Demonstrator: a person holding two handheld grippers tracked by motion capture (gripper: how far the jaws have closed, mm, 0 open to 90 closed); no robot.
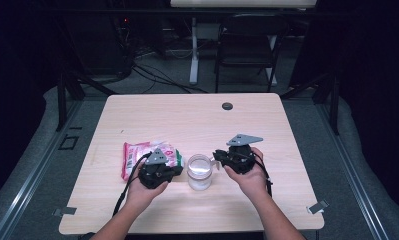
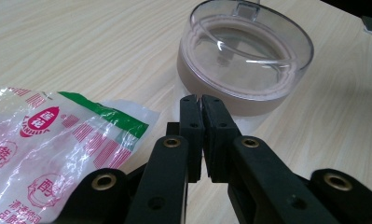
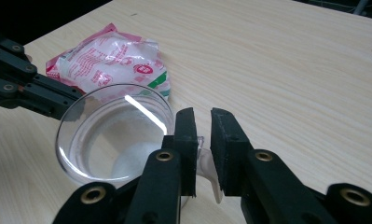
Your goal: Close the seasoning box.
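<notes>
Sachet (image 1: 148, 156) comes first at the left of the desk (image 1: 197, 117): a flat plastic packet, clear with pink and red print and a green stripe at one corner, lying crinkled and flat on the wood. It looks light, soft and slippery, so it will likely buckle and slide if pushed; a pinch on a sealed edge or corner seems the safest hold. The left gripper (image 2: 202, 100) hovers just over the packet's near right corner, its jaws closed pad to pad with nothing between them, the tips pointing toward the cup.

Just right of the sachet, near the desk's middle, stands the cup (image 1: 199, 171), a clear, rigid plastic measuring cup with a small handle (image 3: 207, 168) on its side. The right gripper view shows a little white powder or residue at its bottom. It seems light and stiff, smooth-walled and easy to tip or skid; I judge the handle the surest place to grip, since the round wall offers little purchase.

Further right, the right gripper (image 3: 203, 119) sits beside the cup with its jaws narrowly parted around the handle. A slim gap shows between pad and plastic, so the handle lies between them but does not look clamped.
</notes>
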